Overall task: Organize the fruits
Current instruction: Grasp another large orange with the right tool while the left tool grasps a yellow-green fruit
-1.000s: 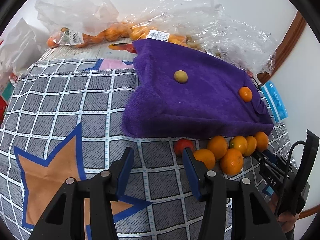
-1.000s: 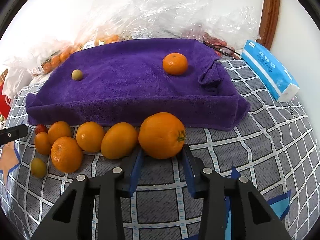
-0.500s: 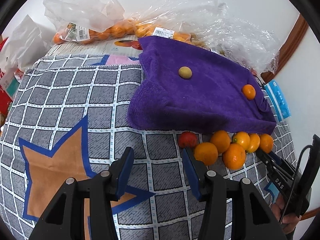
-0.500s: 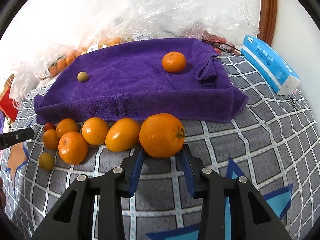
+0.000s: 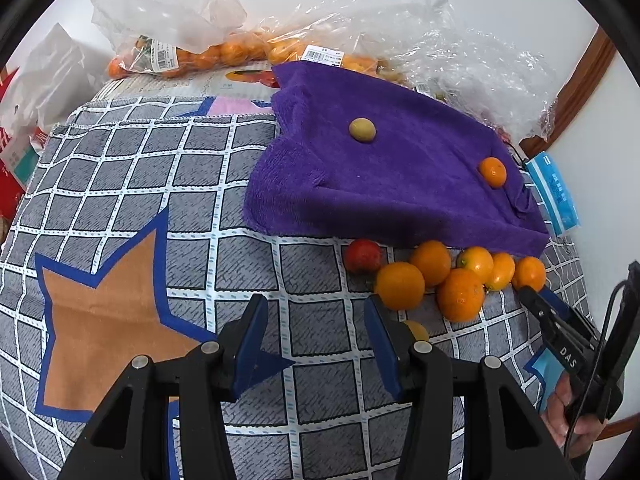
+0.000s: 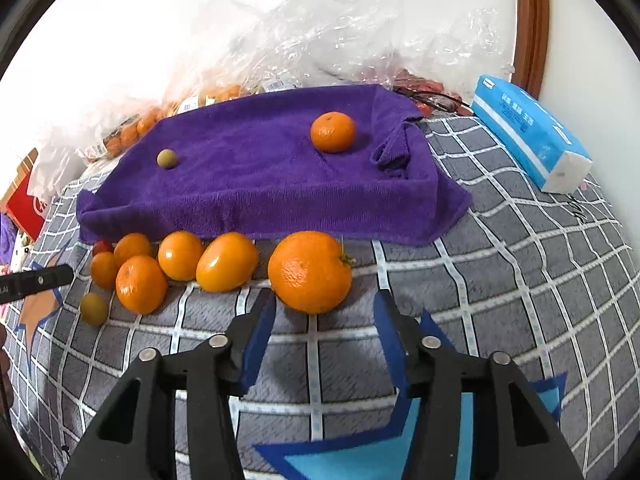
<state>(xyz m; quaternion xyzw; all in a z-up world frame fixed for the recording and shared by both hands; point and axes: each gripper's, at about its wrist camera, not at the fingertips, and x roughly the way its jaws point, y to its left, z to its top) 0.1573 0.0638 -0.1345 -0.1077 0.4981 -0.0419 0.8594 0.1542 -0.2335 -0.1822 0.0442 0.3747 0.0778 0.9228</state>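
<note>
The right gripper [image 6: 325,320] is seen with its blue-padded jaws spread wide and nothing held between them; a large orange [image 6: 310,272] lies on the checked cloth [image 6: 500,280] just ahead of the fingertips, slightly nearer the left-hand pad, and no contact with either pad can be made out. Ahead and to the left of this gripper a cluster of smaller oranges [image 6: 180,256] is ranged along the near edge of a purple towel [image 6: 260,184], with a small red fruit [image 6: 102,246] at its far left end and a small yellowish fruit [image 6: 93,309] lying apart on the near side. On the towel, further ahead, a mandarin [image 6: 333,132] is placed slightly right of centre and a small greenish fruit [image 6: 167,159] well to the left. A blue tissue pack [image 6: 528,136] is found far to the right, beside the towel. The left gripper [image 5: 316,326] is likewise held wide open and empty, hovering above the cloth; the orange cluster is located ahead and to its right, the nearest one just beyond the right-hand fingertip, and the yellowish fruit is partly hidden behind that finger. Beyond the towel, clear plastic bags [image 5: 208,44] containing more oranges are piled against the wall.
</note>
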